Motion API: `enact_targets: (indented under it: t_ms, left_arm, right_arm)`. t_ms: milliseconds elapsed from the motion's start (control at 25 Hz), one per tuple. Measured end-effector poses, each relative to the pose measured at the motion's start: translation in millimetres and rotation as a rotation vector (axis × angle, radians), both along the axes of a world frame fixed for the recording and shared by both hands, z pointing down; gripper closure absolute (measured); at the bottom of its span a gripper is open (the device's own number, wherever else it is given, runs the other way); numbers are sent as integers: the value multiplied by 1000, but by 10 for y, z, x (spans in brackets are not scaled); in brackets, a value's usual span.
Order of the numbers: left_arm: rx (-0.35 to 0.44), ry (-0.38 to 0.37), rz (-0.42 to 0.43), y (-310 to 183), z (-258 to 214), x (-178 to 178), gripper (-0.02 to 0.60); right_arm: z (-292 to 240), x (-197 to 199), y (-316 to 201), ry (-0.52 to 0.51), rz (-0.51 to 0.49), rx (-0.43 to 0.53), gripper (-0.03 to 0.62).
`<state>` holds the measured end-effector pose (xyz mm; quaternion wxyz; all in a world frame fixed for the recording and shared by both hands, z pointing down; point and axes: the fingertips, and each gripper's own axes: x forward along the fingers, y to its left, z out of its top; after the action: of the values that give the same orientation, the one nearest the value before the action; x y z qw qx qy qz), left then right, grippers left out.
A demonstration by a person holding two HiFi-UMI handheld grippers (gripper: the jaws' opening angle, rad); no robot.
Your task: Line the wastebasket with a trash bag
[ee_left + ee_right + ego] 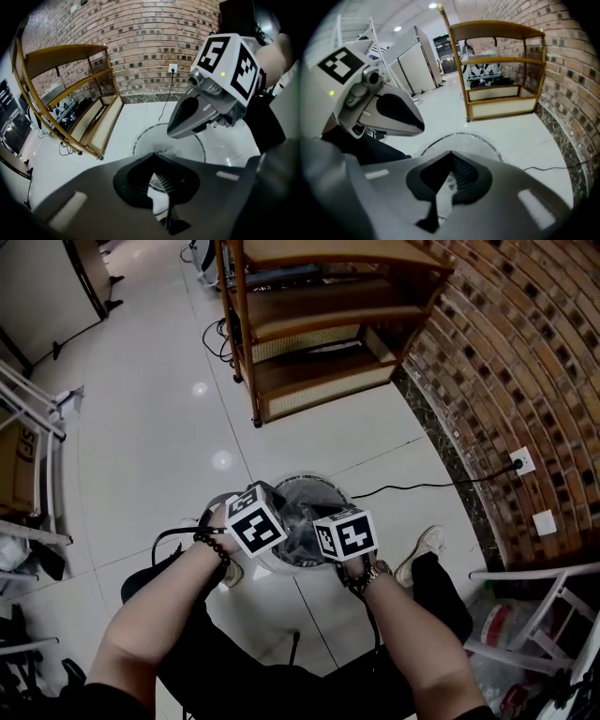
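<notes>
White tiles; round pale wastebasket (323,486), crumpled dark plastic trash bag (298,512) inside: probably limp, slippery, best pinched at its hem. Left gripper (157,180) and right gripper (450,180) at six o'clock, both pressed together.

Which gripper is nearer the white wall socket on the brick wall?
Right. The right gripper lies between the white wall socket and the left gripper, both above the round wastebasket.

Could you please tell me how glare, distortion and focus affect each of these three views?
Head view: fisheye bows the brick wall; lamp glare spots dot the floor. Left gripper view: dark rounded corners, the left claw close and soft. Right gripper view: the same vignette, right claw blurred, shelf sharp.
</notes>
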<state>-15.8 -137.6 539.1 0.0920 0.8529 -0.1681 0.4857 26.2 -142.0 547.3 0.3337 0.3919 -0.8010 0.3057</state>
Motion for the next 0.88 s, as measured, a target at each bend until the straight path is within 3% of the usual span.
enact_targets:
  t_ms: [200,440,600,880]
  left_arm:
    - [48,18,59,299,-51,56,578]
    - [134,-7,169,520,41,-6,578]
    - [152,-5,180,591,73,-25,578]
    - [136,27,173,687,166,16,578]
  right_arm:
    - [-183,77,176,-13,-30,57,592]
    - [-240,154,410,42,-182,144,592]
    - [-209,147,556,59,-251,171,592]
    - [-141,139,667,57,-247,216,592]
